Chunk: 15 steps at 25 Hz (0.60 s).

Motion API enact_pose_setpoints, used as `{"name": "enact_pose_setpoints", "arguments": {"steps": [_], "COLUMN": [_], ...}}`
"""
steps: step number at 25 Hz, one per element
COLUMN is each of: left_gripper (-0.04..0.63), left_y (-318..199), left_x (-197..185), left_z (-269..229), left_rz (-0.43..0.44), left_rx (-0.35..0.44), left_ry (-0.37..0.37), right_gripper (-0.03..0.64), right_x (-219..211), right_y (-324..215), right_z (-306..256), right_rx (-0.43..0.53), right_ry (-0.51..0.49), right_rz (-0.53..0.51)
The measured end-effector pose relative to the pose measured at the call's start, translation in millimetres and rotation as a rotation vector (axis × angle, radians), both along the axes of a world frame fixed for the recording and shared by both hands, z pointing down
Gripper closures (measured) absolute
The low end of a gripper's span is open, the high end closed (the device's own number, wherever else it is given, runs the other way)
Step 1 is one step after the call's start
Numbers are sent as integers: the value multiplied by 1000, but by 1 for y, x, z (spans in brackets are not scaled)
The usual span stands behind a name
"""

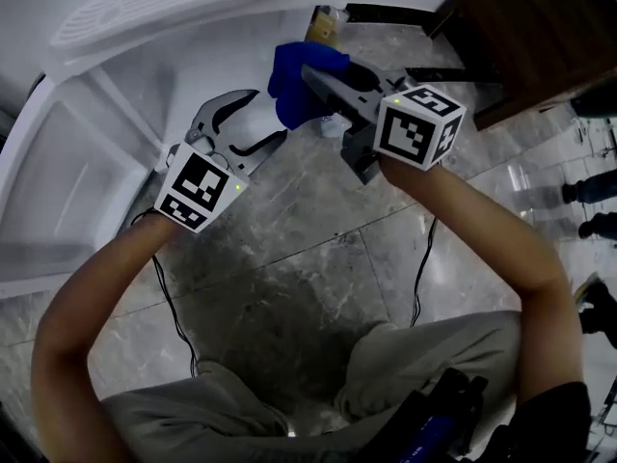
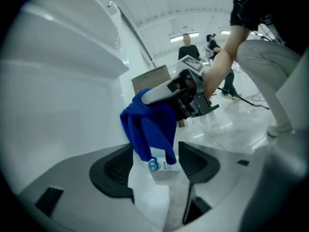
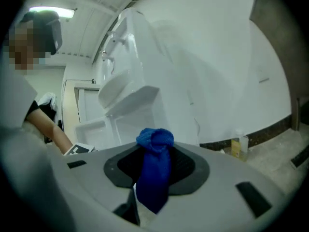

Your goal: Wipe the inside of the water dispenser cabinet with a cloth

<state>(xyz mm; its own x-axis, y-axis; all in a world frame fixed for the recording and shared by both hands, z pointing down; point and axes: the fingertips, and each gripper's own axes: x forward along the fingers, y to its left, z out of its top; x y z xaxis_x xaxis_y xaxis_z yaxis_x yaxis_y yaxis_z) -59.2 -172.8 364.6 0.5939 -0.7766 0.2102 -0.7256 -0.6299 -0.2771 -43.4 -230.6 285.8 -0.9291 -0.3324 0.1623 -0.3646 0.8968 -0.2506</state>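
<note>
My right gripper (image 1: 310,73) is shut on a bunched blue cloth (image 1: 294,83), which hangs down between its pads (image 3: 155,164). The cloth (image 2: 147,127) carries a white label (image 2: 163,166) at its lower edge. My left gripper (image 1: 265,116) is just left of the cloth with its jaws open. In the left gripper view the cloth's hanging end and label lie in the gap between the open jaws, and the pads do not press on them. The white water dispenser (image 1: 96,114) stands to the left and ahead, its cabinet open (image 3: 96,127).
A dark brown wooden cabinet (image 1: 540,27) stands at the upper right. A small bottle (image 1: 326,22) sits on the marble floor by the wall. Cables (image 1: 419,278) trail across the floor by my legs. People stand in the background (image 2: 188,47).
</note>
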Motion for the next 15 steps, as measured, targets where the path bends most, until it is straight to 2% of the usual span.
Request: {"name": "enact_pose_setpoints", "arguments": {"steps": [3,5,8,12,15], "left_gripper": [313,293,256,256,258], "left_y": [1,1,-2,12,18], "left_x": [33,48,60,71,82], "left_z": [-13,-12,-7,-1,-1], "left_rz": [78,119,176,290,305], "left_rx": [84,116,154,195,169], "left_ry": [-58,-103,-189,-356,-361], "right_gripper": [505,505,505,505,504], "right_x": [32,43,39,16,11], "right_y": [0,8,30,68,85], "right_z": [8,19,44,55,52], "right_rx": [-95,-167,-283,-338,-371], "right_ry": [-6,22,67,91,110], "right_rz": [16,-12,-134,-321,-401]}}
